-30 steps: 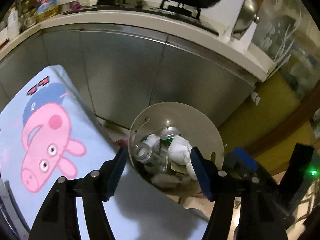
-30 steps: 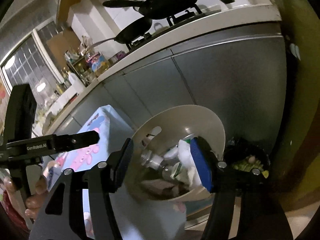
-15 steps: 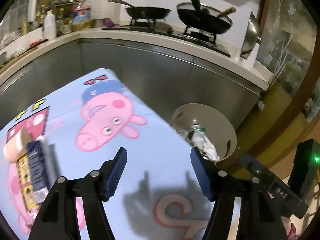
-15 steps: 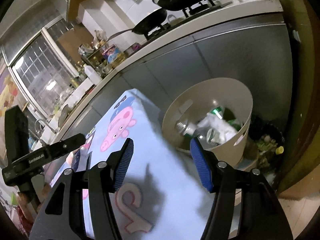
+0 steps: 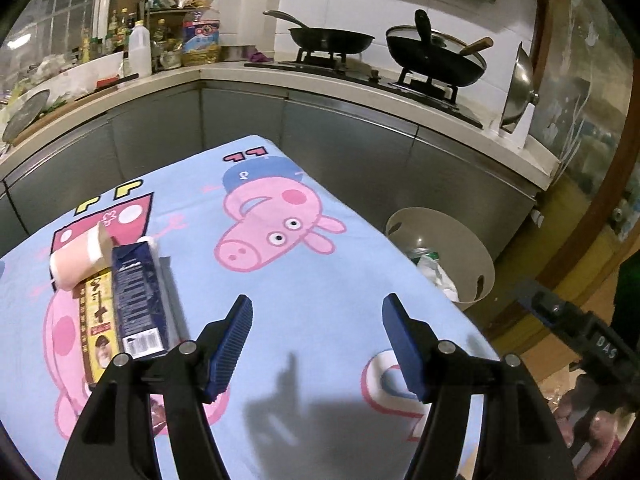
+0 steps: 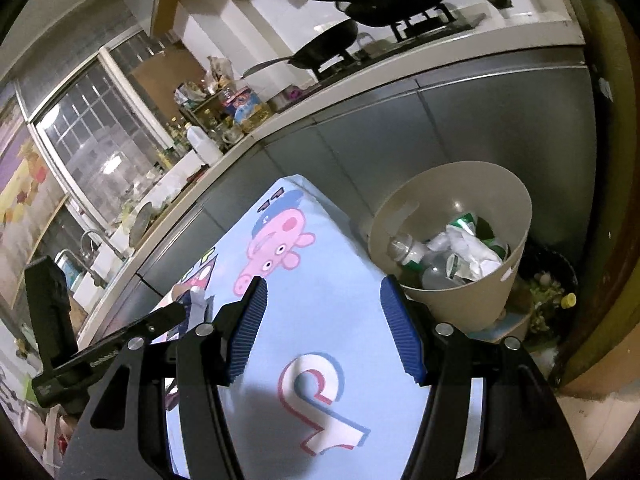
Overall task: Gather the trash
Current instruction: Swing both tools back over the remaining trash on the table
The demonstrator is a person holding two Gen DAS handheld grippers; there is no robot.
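Fingers of the left gripper (image 5: 316, 344) and right gripper (image 6: 322, 330) stand spread, grasping nothing, above the table (image 5: 320, 280); boxes (image 5: 128, 304) lie left of the left fingers, trash bin (image 6: 452, 240) right of both.

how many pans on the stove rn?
2. An open frying pan sits on the left burner, and a lidded wok with a wooden handle on the right burner. A steel lid leans at the counter's end; nothing else seems hidden.
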